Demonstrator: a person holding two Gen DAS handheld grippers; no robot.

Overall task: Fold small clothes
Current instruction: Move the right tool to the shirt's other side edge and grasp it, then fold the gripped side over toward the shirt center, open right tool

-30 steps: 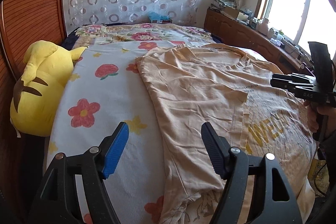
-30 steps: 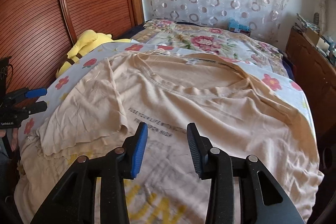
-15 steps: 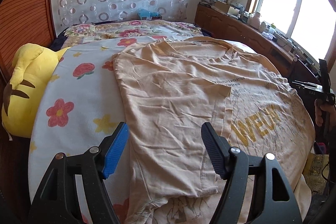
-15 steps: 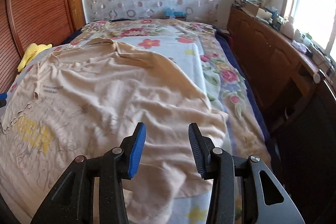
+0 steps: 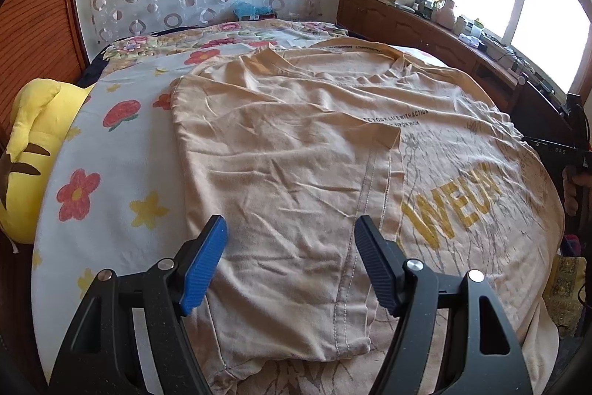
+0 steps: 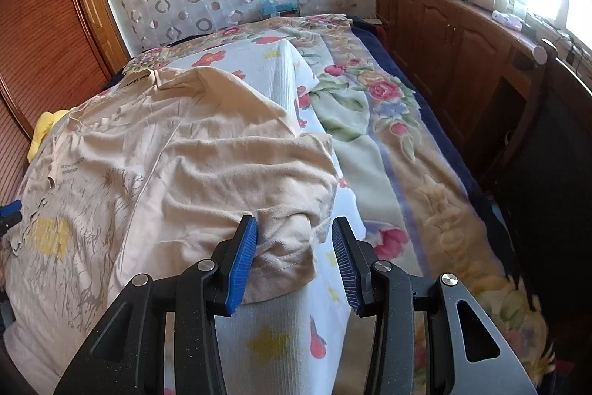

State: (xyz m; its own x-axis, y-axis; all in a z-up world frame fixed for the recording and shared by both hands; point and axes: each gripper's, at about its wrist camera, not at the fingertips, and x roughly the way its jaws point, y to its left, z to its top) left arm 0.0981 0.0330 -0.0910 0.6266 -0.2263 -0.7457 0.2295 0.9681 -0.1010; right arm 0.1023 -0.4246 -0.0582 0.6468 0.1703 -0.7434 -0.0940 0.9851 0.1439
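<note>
Beige T-shirt (image 5: 296,150) spread across the flowered bed sheet (image 5: 111,180), and it takes up most of the bed, chest side up, yellow lettering (image 5: 455,206) showing toward the lower hem. One side of it lies folded inward, the folded sleeve (image 5: 377,173) resting flat over the print. Left gripper (image 5: 290,265) hangs over that folded panel, jaws standing wide, nothing between the blue pads but crumpled cloth below them, no pinch. Over on the other side, the right gripper (image 6: 294,261) sits right at the free sleeve (image 6: 285,247), which lies bunched at the shirt's outer edge on the white sheet; jaws at a middling gap, the left pad (image 6: 242,261) touching or just beside the sleeve cuff, the right pad clear of it, so no grip there. Yellow plush toy (image 5: 26,154) lies against the wooden headboard at the sheet's far-left edge. Floral blanket (image 6: 399,150) runs along the bed beyond the sleeve, beside a wooden cabinet (image 6: 462,36) under the window.
</note>
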